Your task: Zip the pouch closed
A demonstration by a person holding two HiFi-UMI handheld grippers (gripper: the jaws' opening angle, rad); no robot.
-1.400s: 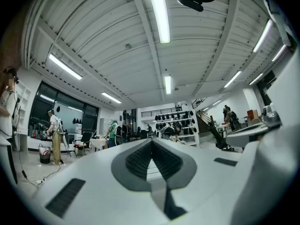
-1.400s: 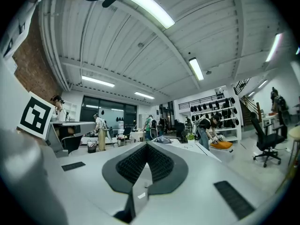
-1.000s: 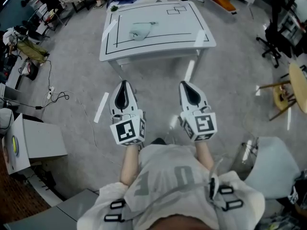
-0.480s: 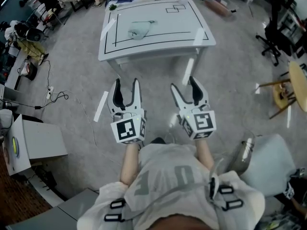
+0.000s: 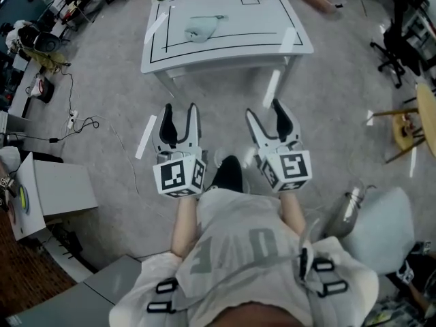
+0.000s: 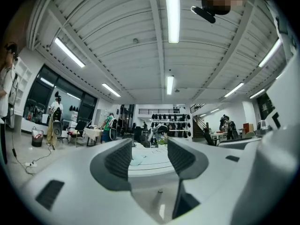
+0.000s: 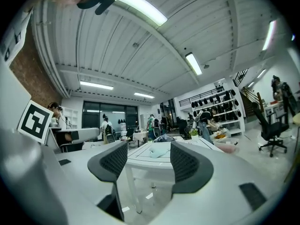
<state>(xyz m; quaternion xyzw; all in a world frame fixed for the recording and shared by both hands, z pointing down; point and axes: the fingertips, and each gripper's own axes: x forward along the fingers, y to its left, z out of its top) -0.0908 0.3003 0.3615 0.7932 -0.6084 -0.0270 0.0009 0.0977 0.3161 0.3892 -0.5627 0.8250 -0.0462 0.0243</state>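
Two grippers are held level near the person's body: left gripper (image 5: 180, 109) and right gripper (image 5: 263, 109). Both sets of jaws are spread wide, having just been opening, with nothing between the pads. A black shoe (image 5: 227, 176) is seen on the grey floor (image 5: 102, 80) between them. A metal bottle (image 5: 344, 213) and a white seat (image 5: 385, 227) are set to the right. Tape strips (image 5: 145, 136) are stuck to the floor ahead. The white table (image 5: 272, 43) is placed farther on, well apart from both grippers, with only floor between. The pale teal pouch (image 5: 201, 28) is laid on its left half.
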